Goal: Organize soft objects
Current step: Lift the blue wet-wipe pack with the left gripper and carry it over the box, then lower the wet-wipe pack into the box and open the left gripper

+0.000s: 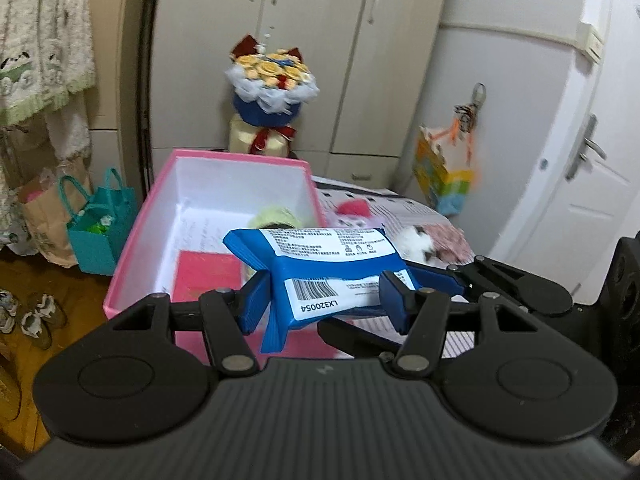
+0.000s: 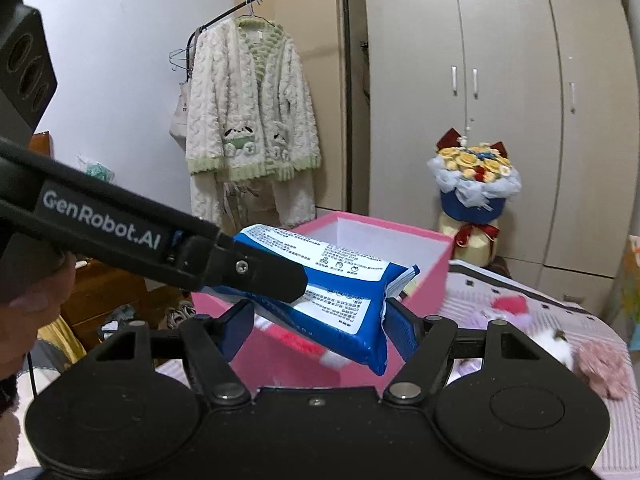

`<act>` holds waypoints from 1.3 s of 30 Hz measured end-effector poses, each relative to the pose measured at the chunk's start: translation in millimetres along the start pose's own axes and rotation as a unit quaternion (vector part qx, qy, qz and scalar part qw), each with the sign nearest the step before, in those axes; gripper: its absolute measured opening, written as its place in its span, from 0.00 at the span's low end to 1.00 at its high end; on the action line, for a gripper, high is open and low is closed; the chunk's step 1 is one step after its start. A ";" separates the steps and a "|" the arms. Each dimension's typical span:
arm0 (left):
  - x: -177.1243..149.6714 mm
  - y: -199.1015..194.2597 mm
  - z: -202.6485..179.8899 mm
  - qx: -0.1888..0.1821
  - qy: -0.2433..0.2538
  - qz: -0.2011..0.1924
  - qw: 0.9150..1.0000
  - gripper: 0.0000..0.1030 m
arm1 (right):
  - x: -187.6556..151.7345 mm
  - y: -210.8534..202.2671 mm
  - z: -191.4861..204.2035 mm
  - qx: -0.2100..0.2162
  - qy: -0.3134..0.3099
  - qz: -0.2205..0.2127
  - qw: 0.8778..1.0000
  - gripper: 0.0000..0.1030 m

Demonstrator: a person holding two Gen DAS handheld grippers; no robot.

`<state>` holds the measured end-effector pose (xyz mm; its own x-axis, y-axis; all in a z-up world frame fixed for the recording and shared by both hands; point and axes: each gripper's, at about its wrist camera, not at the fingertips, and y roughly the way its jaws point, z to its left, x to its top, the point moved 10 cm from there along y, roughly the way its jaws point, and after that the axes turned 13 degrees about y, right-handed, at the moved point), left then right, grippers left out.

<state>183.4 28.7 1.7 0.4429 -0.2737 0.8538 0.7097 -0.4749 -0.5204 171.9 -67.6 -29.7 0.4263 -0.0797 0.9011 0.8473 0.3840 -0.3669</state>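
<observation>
A blue wipes pack (image 1: 320, 268) with a white label is held in the air above the near end of the pink box (image 1: 160, 216). My left gripper (image 1: 324, 300) is shut on its near end. My right gripper (image 2: 320, 324) is also shut on the same pack (image 2: 332, 300), from the other side; its arm shows at the right of the left wrist view (image 1: 500, 284). The box holds a red card (image 1: 208, 276) and a pale green plush (image 1: 276, 218). Pink, white and red soft toys (image 2: 600, 364) lie on the bed to the right of the box.
A flower bouquet (image 1: 272, 88) stands behind the box in front of the wardrobe (image 2: 500, 80). Teal and paper bags (image 1: 100, 224) sit on the floor at left. A fluffy robe (image 2: 248, 120) hangs on a rack. A colourful bag (image 1: 444, 176) hangs by the door.
</observation>
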 end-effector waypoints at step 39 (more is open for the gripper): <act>-5.2 29.9 54.2 0.039 0.012 0.037 0.999 0.64 | -0.5 48.3 -2.7 -0.026 -0.027 0.104 0.994 0.79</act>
<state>232.0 61.2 -19.1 0.4830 -0.3255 0.8129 0.7163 -0.3871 -0.5806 213.4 -51.6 -48.5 0.5780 0.0459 0.8148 0.7585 0.3381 -0.5571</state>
